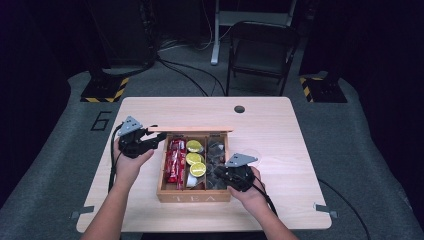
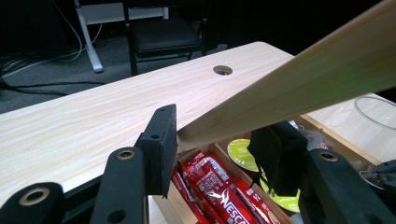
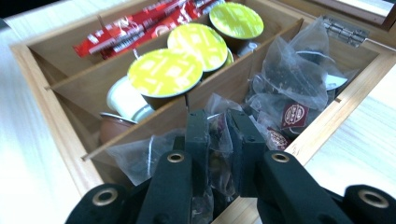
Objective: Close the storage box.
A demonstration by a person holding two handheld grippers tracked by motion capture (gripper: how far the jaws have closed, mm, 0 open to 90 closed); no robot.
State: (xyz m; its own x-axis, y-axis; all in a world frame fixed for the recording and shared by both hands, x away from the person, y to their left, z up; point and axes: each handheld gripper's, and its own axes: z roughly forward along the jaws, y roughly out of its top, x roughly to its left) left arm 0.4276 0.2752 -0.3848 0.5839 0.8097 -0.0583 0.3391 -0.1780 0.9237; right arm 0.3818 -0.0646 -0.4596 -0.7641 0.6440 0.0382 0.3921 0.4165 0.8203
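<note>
In the right gripper view, the right gripper [image 3: 219, 135] has its jaws pinched on a clear tea bag [image 3: 218, 140] in the nearest compartment of the wooden box [image 3: 42, 88]. The bag's lower part is hidden behind the jaws, and its dark contents are hard to make out through the crumpled film. Just beyond lie more tea bags [image 3: 294, 79], translucent pyramids with small dark red labels. The middle compartment holds yellow-lidded capsules [image 3: 164, 74], with pale and brown capsules half hidden beneath them. The far compartment holds red sachets [image 3: 126, 32], cut off by the divider.

In the high view, the box [image 1: 194, 198] sits mid-table with "TEA" on its front wall, and the right gripper [image 1: 223, 172] dips into its right compartment.

Farther off, the left gripper [image 2: 215, 144] clamps the edge of the raised lid [image 2: 303, 88]; the lid's far end runs out of frame. A clear round rim [image 2: 376, 112] beside the box is cut off. Beyond the table [image 1: 260, 125] stands a dark chair [image 1: 262, 50].
</note>
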